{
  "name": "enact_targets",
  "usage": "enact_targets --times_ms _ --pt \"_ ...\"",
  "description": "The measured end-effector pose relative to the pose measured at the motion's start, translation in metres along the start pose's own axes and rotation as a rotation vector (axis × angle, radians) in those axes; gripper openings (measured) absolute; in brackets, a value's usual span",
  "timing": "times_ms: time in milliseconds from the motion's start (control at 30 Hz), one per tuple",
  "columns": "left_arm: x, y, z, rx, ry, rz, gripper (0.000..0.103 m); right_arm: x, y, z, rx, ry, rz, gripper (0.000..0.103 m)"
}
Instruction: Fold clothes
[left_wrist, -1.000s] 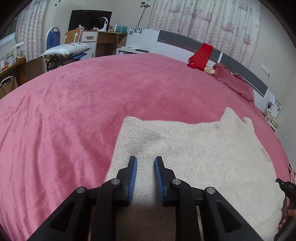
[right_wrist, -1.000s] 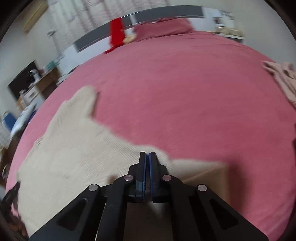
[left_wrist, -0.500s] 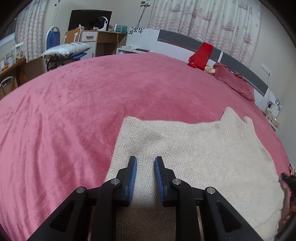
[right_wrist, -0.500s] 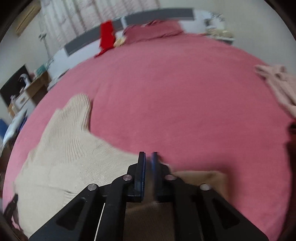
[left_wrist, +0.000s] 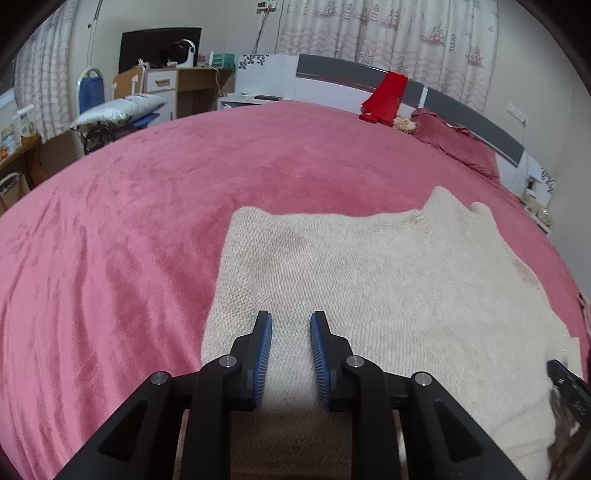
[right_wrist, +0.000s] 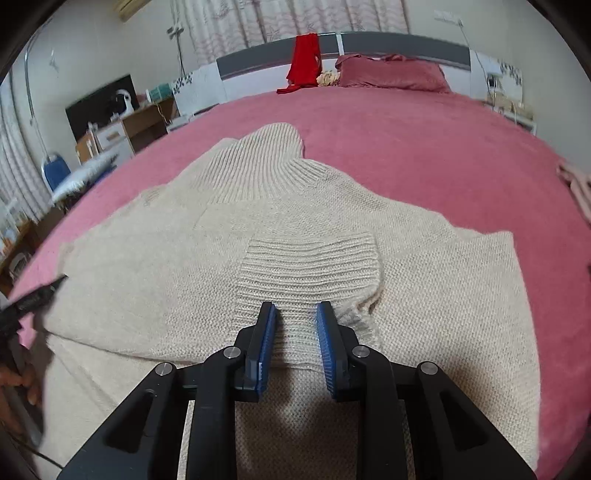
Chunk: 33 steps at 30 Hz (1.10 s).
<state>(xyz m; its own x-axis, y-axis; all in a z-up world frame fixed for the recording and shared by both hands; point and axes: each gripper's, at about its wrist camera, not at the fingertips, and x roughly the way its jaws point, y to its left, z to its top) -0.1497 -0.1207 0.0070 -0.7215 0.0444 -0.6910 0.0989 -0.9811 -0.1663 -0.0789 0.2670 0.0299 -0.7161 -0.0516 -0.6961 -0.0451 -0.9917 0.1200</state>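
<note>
While spread flat across the pink bedspread (left_wrist: 129, 229), cream knit sweater (left_wrist: 369, 277) fills the near-right part of the left wrist view, ribbed collar (right_wrist: 269, 166) pointing toward the headboard (right_wrist: 388, 44). Left gripper (left_wrist: 290, 345) low over the sweater's near-left corner, pointing down at the knit; jaws parted and widening slightly, blue pads (left_wrist: 263, 350) apart with bare knit showing in the gap, nothing pinched. Left edge of the sweater just left of the left pad. Right gripper (right_wrist: 295, 341) over the middle of the garment, directly above a sleeve folded across the body; ribbed cuff (right_wrist: 310, 266) just ahead of the fingertips, sleeve fabric running under and between the pads. Right jaws opening, gap clear, pads not pressing the knit. Cannot tell whether either set of tips touches the fabric. Red garment (right_wrist: 304, 59) draped over the headboard, pink pillow (right_wrist: 391, 72) beside it, well apart from the sweater.
</note>
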Motion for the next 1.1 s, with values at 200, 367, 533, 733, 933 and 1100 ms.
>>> enact_targets --times_ms 200,367,533,733,933,1100 --pt "-0.048 0.013 -0.025 0.127 -0.018 0.045 0.022 -0.013 -0.004 -0.021 -0.046 -0.007 -0.045 0.025" --pt "-0.089 0.038 -0.056 0.069 -0.008 0.07 0.022 -0.02 0.008 -0.009 0.012 0.037 -0.025 0.033" --pt "-0.082 0.038 -0.082 0.142 0.058 0.115 0.022 -0.066 0.058 -0.024 0.013 -0.032 0.129 0.064" --pt "-0.093 0.009 -0.113 0.425 0.011 0.28 0.023 -0.063 0.119 -0.099 -0.24 0.13 0.067 0.064" --pt "-0.113 0.007 -0.148 0.665 -0.048 0.349 0.023 -0.112 0.129 -0.146 -0.283 0.105 0.014 0.072" --pt "-0.139 0.043 -0.148 0.579 -0.021 0.195 0.023 -0.163 0.111 -0.196 -0.24 0.089 0.068 0.082"
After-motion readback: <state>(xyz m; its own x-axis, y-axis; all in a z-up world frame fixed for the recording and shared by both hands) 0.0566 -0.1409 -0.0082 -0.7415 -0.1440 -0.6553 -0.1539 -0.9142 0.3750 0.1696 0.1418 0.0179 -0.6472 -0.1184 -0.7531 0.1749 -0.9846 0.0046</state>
